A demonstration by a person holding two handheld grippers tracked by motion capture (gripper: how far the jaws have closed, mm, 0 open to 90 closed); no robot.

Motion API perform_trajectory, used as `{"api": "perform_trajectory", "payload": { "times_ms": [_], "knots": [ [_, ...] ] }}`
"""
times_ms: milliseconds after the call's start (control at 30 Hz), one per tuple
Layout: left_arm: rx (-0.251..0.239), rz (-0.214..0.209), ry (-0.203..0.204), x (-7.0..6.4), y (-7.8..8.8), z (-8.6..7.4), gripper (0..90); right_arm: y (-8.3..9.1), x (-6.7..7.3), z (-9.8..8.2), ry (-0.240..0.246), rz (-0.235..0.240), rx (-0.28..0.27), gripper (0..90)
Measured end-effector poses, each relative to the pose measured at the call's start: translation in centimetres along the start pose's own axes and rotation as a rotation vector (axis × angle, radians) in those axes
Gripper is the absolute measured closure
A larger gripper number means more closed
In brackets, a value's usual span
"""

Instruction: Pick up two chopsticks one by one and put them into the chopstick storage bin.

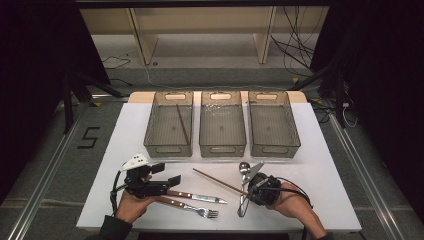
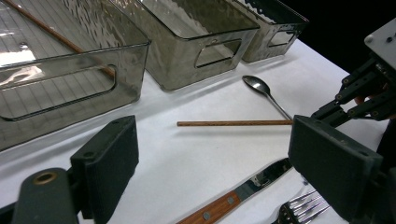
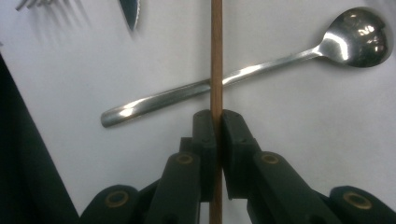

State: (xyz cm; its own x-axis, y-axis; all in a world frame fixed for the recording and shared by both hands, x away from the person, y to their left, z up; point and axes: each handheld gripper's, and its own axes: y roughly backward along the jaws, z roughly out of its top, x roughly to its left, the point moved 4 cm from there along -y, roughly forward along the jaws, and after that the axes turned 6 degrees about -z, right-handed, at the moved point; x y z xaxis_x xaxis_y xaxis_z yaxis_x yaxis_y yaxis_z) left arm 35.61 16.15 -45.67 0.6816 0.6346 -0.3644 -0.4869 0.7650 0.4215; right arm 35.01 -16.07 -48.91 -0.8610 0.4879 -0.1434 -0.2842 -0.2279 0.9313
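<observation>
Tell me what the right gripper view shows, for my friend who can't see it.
The right hand-held gripper pinches a thin wooden chopstick that runs straight up the picture. Behind it, a shiny metal spoon lies slanted across the white table, bowl at the upper right.

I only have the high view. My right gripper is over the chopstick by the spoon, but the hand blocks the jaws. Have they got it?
Observer: Yes. In the right gripper view the right gripper is shut on the chopstick, pads pressed on both sides.
Operator: Is the spoon caught too?
Observer: No. The spoon lies across under the chopstick, just beyond the pads.
Operator: And the left gripper?
Observer: The left gripper is open, nothing between its pads; the knife lies on the table beneath.
</observation>
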Motion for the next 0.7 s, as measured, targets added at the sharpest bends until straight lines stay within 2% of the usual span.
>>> {"api": "perform_trajectory", "payload": {
  "times_ms": [267, 400, 567, 700],
  "knots": [
    [0.001, -0.013, 0.017, -0.4, -0.2, 0.3, 15.6, 1.3, -0.2, 0.6, -0.080, 0.031, -0.122, 85.5],
    [0.002, -0.018, 0.033, -0.7, -0.3, 0.5, 15.7, 1.9, -0.3, 1.2, -0.097, 0.018, -0.199, 85.5],
    [-0.007, -0.045, 0.073, -1.3, -0.6, 0.9, 15.8, 2.7, -0.2, 2.0, -0.156, 0.001, -0.299, 85.4],
    [0.008, -0.064, 0.075, -1.9, -1.5, 1.3, 15.9, 3.0, -0.1, 2.6, -0.175, -0.024, -0.352, 85.4]
  ]
}}
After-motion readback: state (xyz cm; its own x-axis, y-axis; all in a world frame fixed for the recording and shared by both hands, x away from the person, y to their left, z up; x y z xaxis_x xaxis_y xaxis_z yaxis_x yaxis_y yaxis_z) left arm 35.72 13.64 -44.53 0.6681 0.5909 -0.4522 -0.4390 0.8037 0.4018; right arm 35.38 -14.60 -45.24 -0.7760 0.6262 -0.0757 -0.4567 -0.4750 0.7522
